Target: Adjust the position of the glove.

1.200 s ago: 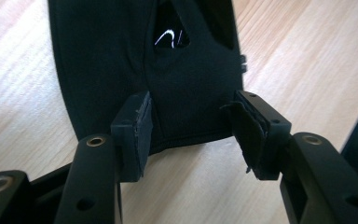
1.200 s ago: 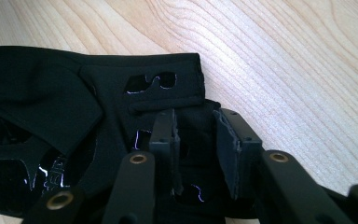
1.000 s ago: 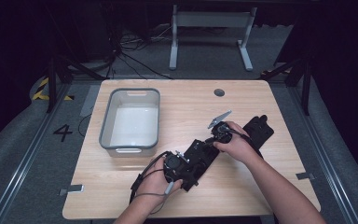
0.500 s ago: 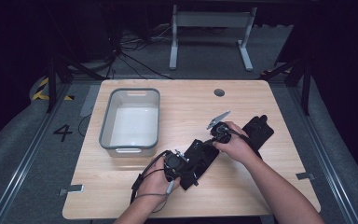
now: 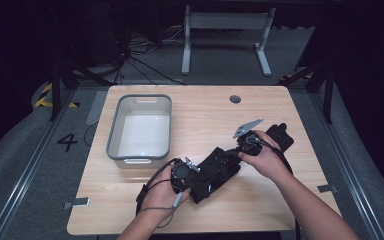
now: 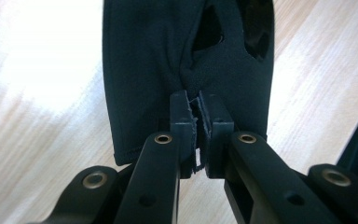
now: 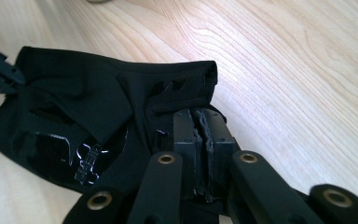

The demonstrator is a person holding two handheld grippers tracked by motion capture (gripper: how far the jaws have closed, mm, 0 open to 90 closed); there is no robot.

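We see a black stretch-fabric garment (image 5: 215,172), smooth with cut-out holes and a stitched hem, lying on the pale wood-grain table (image 5: 200,112) toward its near right. The left gripper (image 6: 200,121) has just been closing and pinches a fold at the garment's near end; the right gripper (image 7: 204,135) has likewise just been closing and pinches fabric at the far end. A grey rounded plastic bin (image 5: 140,127) sits well apart on the left. Bare wood lies around the cloth out to the table's edges.
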